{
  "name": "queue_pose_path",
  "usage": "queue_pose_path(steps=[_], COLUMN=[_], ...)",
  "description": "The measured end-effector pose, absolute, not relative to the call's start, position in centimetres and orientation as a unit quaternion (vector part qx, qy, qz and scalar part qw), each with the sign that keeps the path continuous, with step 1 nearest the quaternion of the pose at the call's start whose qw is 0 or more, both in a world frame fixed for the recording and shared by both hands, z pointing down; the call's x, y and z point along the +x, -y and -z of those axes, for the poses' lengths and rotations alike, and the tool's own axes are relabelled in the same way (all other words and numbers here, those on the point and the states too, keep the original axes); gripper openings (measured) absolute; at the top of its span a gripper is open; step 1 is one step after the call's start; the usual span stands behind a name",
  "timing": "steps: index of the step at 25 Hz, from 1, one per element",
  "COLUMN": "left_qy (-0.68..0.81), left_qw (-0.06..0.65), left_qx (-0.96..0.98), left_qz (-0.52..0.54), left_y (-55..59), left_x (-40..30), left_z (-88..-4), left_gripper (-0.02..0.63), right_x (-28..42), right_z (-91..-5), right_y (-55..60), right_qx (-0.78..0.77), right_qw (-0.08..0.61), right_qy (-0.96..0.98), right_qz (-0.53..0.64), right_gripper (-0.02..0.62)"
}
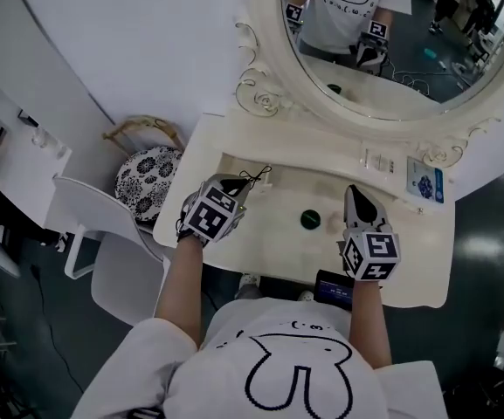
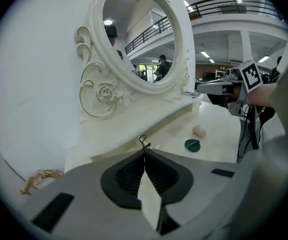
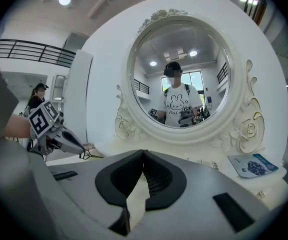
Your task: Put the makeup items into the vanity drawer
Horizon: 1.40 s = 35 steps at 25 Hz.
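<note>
Black wire tool (image 2: 144, 142) pinched at left claw (image 2: 144, 152) tips, green disc (image 2: 192, 145) beyond

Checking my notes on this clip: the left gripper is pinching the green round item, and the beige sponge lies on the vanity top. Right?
Not quite. The left gripper is pinching a thin black wire tool, not the green round item, which lies beside the beige sponge on the vanity top. The left gripper view shows this.
</note>
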<state>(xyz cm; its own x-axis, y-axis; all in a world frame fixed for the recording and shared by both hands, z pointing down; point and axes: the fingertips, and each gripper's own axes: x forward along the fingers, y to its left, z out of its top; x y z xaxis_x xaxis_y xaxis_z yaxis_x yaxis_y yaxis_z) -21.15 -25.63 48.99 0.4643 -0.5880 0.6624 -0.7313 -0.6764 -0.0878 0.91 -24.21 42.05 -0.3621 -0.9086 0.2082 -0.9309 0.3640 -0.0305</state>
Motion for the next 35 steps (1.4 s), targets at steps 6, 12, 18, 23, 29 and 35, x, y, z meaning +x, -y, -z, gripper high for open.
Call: queue_pose_path(steps=[6,12,18,23,29,35], left_qy=[0.372,0.373,0.394,0.432,0.464,0.478], left_qw=[0.104,0.113,0.134,0.178,0.203,0.231], left_qx=[0.847,0.844,0.837,0.818,0.812,0.811], left_qz=[-0.364,-0.369,-0.356,-0.334,-0.291,-0.245], left_y=[27.2,28.5,29.8,30.2,30.5,30.3], left_x=[-22.0,-22.0,-21.6,-21.1,-21.1,-20.6], left_z=[-50.0,-51.7,-52.5,-53.5,-53.3,-52.5], left_gripper=[0.032,0.032,0.032,0.034,0.043,0.091], right_x=[0.5,0.3,0.9,1.6,2.7,3.8], right_z=[-42.0,-42.3,-42.4,-42.3,-42.2,-42.6], right_y=[24.7,25.0,24.9,24.7,24.7,24.3], right_qx=[0.575,0.590,0.601,0.603,0.601,0.595], right_qw=[0.088,0.099,0.113,0.123,0.123,0.121], right_qy=[0.811,0.799,0.788,0.786,0.787,0.792], right_qz=[-0.068,-0.068,-0.067,-0.061,-0.062,-0.066], right_gripper=[0.014,0.013,0.014,0.014,0.014,0.014])
